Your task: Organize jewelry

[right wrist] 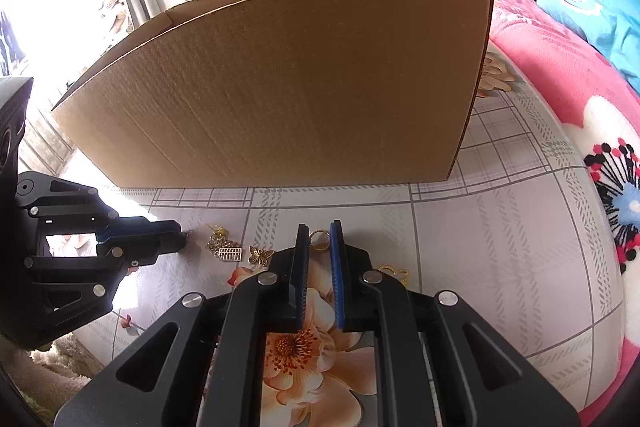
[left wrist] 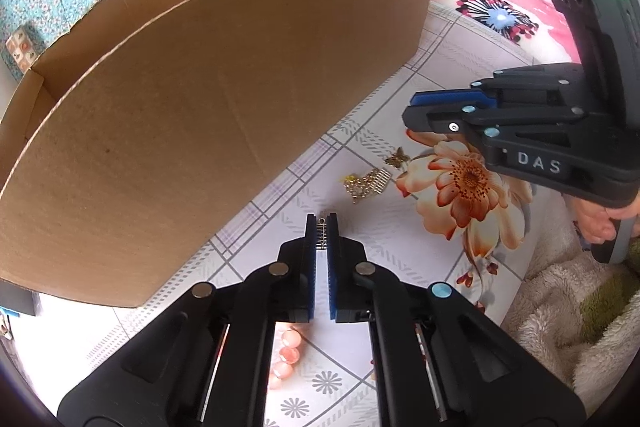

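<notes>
Two grips look made: my left gripper [left wrist: 321, 227] pinches a small silver comb-like charm [left wrist: 321, 231], my right gripper [right wrist: 319, 239] clamps a gold ring [right wrist: 319, 235], so next I'd lift both over the brown cardboard box [right wrist: 280, 87] wall.

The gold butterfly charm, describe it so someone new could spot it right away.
Find the big cardboard box on the floral bedsheet. In front of it lies a loose gold jewelry pile; the butterfly charm lies just right of it, alone in having spread wings.
</notes>
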Demonstrator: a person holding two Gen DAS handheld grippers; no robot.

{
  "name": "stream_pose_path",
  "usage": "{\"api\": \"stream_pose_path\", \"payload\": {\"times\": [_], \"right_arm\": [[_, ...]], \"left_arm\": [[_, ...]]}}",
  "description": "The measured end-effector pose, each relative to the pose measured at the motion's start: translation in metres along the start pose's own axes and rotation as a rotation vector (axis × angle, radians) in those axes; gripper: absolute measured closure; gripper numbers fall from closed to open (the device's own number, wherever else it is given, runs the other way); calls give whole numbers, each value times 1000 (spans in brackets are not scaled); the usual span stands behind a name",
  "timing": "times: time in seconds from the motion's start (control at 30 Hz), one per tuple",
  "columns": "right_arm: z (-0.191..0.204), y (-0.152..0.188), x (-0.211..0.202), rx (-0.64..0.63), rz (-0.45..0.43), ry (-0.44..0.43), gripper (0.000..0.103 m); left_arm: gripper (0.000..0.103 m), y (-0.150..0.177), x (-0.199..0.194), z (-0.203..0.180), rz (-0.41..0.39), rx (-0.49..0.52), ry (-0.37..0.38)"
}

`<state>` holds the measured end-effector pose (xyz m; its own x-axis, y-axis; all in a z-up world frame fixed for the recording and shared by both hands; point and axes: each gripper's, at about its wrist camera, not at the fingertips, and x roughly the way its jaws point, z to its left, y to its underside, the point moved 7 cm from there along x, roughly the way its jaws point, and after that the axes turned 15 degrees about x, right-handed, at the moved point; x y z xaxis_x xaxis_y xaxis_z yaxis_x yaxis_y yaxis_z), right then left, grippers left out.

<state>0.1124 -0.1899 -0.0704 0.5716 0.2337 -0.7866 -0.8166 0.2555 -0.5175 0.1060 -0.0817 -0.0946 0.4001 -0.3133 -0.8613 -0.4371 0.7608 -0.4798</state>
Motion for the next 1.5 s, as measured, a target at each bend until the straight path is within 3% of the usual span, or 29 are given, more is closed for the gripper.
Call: {"api": "stream_pose_path", "payload": {"times": [0.4, 0.6, 0.8, 0.93, 1.07, 1.17, 1.43, 1.5], "right_arm": [[0, -8, -30, 1, -73, -13, 92], [11, -26, -73, -17, -174, -29, 92], [33, -62, -111, -44, -288, -103, 92], [46, -90, -99, -67, -311, -112, 92], [52, -122, -64, -53, -267, -105, 92], [56, -139, -40, -40, -237, -84, 92], [50, -159, 4, 39, -128, -37, 91], [49, -159, 6, 55, -130, -39, 84]], "left_arm": [[99, -12, -46, 3, -112, -2, -31], [99, -37, -94, 13, -241, -11, -26], [99, -73, -122, 40, -331, -22, -34], [99, -99, -99, 68, -285, -50, -46], [99, -117, -59, 101, -180, -86, -48], [99, -121, -30, 123, -108, -145, -11], [98, -122, 0, 154, -7, -236, -45], [96, -120, 3, 155, -1, -245, -42]]}}
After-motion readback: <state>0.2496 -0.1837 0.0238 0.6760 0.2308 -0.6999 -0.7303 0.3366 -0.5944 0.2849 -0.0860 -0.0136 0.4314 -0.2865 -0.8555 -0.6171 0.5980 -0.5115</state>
